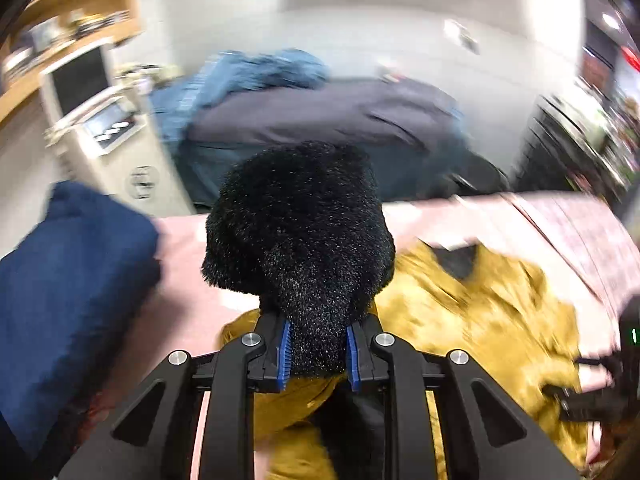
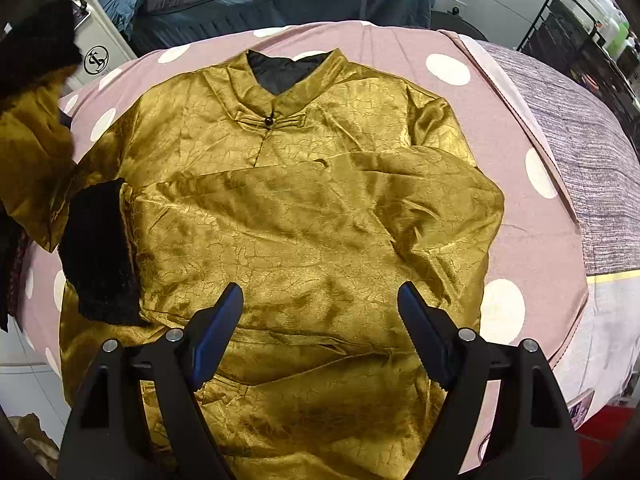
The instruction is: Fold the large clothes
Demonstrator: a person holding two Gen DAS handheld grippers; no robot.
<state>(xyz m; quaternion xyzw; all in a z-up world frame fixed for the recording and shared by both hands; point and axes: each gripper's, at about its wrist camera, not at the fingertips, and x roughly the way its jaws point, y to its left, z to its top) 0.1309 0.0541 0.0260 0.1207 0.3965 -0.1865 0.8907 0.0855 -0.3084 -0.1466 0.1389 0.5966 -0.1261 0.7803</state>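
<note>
While the pink polka-dot cover [image 2: 400, 46] carries everything, the biggest thing on it is the gold jacket [image 2: 304, 216], laid face up with its collar away from the camera and its hem toward the right gripper [image 2: 320, 308]. One sleeve [image 2: 360, 184] is already folded across the chest, its black fur cuff [image 2: 98, 256] lying at the jacket's far side edge. The other sleeve is lifted: the left gripper [image 1: 318, 354] is clenched on that sleeve's own furry black cuff [image 1: 298, 216], which bulges up between the blue pads [image 1: 284, 350], and gold fabric trails down from it onto the cover. The right gripper hangs over the lower body of the jacket with its jaws spread wide and nothing between them. The step in hand looks like carrying this second sleeve across the chest to lie over the first. To do it well, the left hand should probably keep the cuff high enough that the sleeve clears the body without dragging the folded sleeve out of place, then lay it flat so that the fold falls straight along the side seam. The slick satin will likely slide, so the free right gripper could press the body near the shoulder while the sleeve comes over. Smallest of all, the black button [image 2: 268, 121] at the collar marks the centre line to fold against.
</note>
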